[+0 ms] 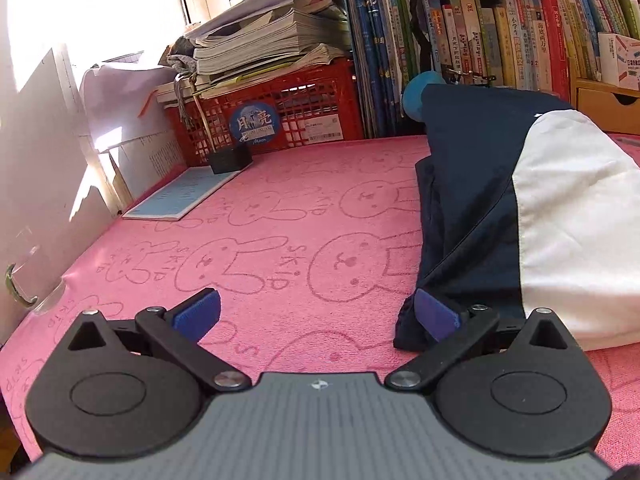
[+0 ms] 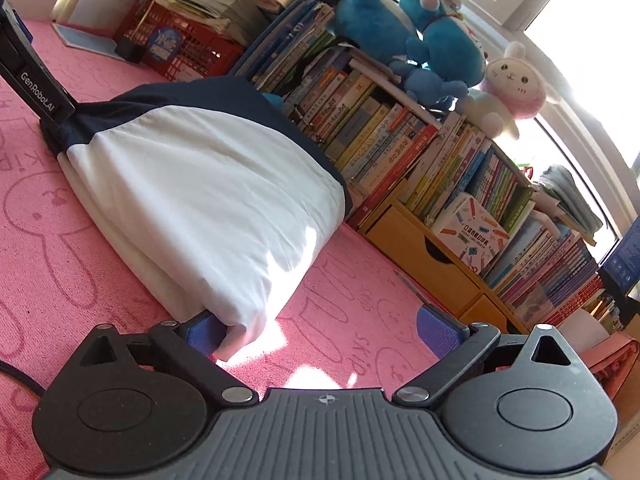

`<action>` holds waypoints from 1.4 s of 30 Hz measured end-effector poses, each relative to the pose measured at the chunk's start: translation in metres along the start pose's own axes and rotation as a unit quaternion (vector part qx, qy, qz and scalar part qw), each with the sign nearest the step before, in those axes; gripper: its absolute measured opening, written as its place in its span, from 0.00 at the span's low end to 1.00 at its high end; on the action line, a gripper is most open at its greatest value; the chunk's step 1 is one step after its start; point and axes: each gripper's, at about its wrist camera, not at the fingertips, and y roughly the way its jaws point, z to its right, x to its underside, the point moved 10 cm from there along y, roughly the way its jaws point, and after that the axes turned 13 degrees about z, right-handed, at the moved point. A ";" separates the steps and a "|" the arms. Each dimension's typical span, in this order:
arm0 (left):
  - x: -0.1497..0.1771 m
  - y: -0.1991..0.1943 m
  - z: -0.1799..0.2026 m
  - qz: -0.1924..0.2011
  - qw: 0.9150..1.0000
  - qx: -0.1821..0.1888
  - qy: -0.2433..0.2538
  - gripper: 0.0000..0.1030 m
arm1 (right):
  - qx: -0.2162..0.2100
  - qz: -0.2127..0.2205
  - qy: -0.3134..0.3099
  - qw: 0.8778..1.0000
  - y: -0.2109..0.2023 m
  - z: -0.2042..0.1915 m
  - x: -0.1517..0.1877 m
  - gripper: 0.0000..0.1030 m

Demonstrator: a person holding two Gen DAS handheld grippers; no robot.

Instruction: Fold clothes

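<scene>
Both claws spread wide at the near corners of the folded garment.

You are holding the left claw (image 1: 316,314) low, jaws apart, at the navy-and-white garment (image 1: 520,216); the right claw (image 2: 320,330), likewise apart, is flanking its white corner. The garment is lying on the pink rabbit-print worktop (image 1: 280,208), with bookshelves (image 2: 420,152), a red crate (image 1: 280,116) and plush toys (image 2: 440,40) behind.
</scene>
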 end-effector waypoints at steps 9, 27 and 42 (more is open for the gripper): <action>-0.025 -0.031 0.000 0.012 0.970 0.164 -0.180 0.97 | -0.011 -0.004 0.012 1.000 0.010 -0.004 -0.001 0.91; -0.004 0.010 0.042 -0.021 0.993 0.095 -0.065 1.00 | -0.138 -0.112 0.325 0.929 0.027 0.020 0.010 0.15; 0.007 -0.072 0.102 -0.003 0.974 0.227 0.001 1.00 | -0.135 -0.129 0.211 0.960 -0.085 0.094 0.050 0.18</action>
